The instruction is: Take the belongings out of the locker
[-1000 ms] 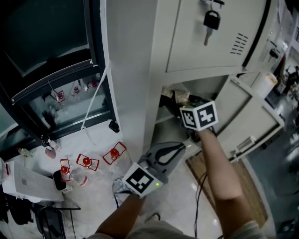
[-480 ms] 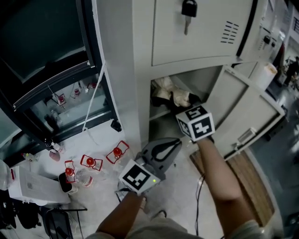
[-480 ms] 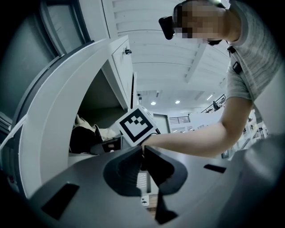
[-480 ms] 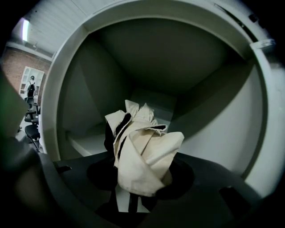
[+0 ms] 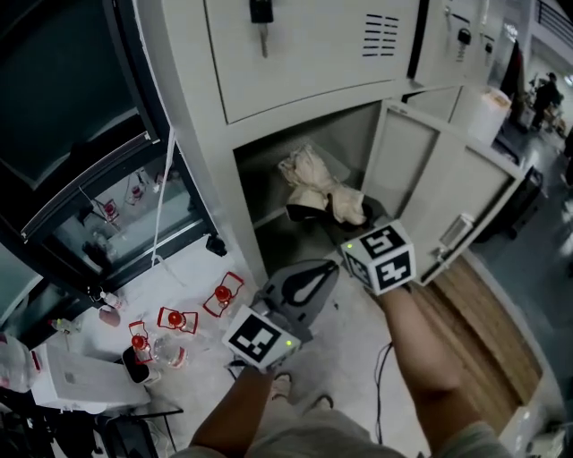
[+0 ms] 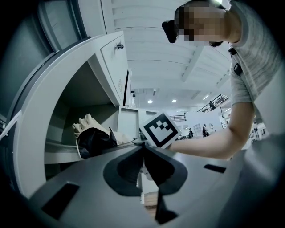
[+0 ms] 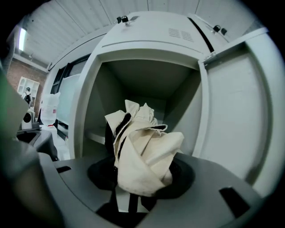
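Fingers of the right gripper (image 7: pixel 131 198) are closed on a cream cloth bundle (image 7: pixel 144 151), which has a black part at its left side and under it. The bundle stands up between them and hides their tips. In the head view this bundle (image 5: pixel 313 174) is just at the front of the open locker compartment (image 5: pixel 269 161), above its floor, and the right gripper (image 5: pixel 358 224) reaches to it from below, with its marker cube (image 5: pixel 380 258) toward the person.

Fingers of the left gripper (image 6: pixel 143 151) are pressed together and nothing is between them. This gripper (image 5: pixel 333 268) hangs lower, in front of the locker and a little left of the right one, apart from the bundle. From its own view the bundle (image 6: pixel 91 133) is seen at the left, inside the compartment, and the right gripper's cube (image 6: pixel 159 129) is just beside it.

The compartment door (image 5: pixel 421 174) stands open at the right side. The upper door (image 5: pixel 304 45) above it is closed, and a key (image 5: pixel 261 18) hangs at it. On the white floor (image 5: pixel 349 358) left of the locker lie several small red objects (image 5: pixel 224 293); I cannot tell what they are. A strip of wooden floor (image 5: pixel 483 322) runs at the right.
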A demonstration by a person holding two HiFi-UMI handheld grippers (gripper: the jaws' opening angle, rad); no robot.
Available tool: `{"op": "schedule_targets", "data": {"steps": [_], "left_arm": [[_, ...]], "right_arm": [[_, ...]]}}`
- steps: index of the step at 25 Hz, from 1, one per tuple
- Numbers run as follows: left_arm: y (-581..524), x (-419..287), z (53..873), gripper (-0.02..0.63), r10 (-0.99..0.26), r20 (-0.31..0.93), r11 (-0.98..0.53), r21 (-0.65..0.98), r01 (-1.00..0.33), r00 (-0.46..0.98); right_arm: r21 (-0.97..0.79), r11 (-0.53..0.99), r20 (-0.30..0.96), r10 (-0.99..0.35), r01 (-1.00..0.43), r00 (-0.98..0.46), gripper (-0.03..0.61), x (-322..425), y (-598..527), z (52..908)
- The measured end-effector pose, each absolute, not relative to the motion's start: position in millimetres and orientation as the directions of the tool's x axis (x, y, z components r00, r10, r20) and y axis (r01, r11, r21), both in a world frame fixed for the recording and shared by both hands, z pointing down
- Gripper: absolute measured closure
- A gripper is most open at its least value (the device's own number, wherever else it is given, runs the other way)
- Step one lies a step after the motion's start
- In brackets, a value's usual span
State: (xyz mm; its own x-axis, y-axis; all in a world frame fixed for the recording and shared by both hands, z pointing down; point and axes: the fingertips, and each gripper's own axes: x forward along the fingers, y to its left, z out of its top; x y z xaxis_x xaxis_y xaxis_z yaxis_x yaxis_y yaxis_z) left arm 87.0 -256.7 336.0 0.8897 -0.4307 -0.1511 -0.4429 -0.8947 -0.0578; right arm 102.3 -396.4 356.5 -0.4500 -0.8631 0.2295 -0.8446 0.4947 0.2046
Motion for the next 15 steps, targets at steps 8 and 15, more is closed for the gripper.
{"op": "schedule_targets", "data": {"steps": [8, 15], "left_arm": [[-234.0, 102.7, 340.4, 0.611, -0.395, -0.13, -0.912, -0.061, -0.405, 0.909], [-211.4, 111.4, 348.9, 0.611, -0.364, -0.1, -0.927, -0.054, -0.37, 0.926]], "right_arm": [[0.157, 0.477, 0.182, -0.875, -0.865, -0.449, 0.377, 127.8, -342.7, 353.3], [0.124, 0.47, 0.159, -0.879, -0.874, -0.45, 0.377, 149.8, -286.2, 355.1]]}}
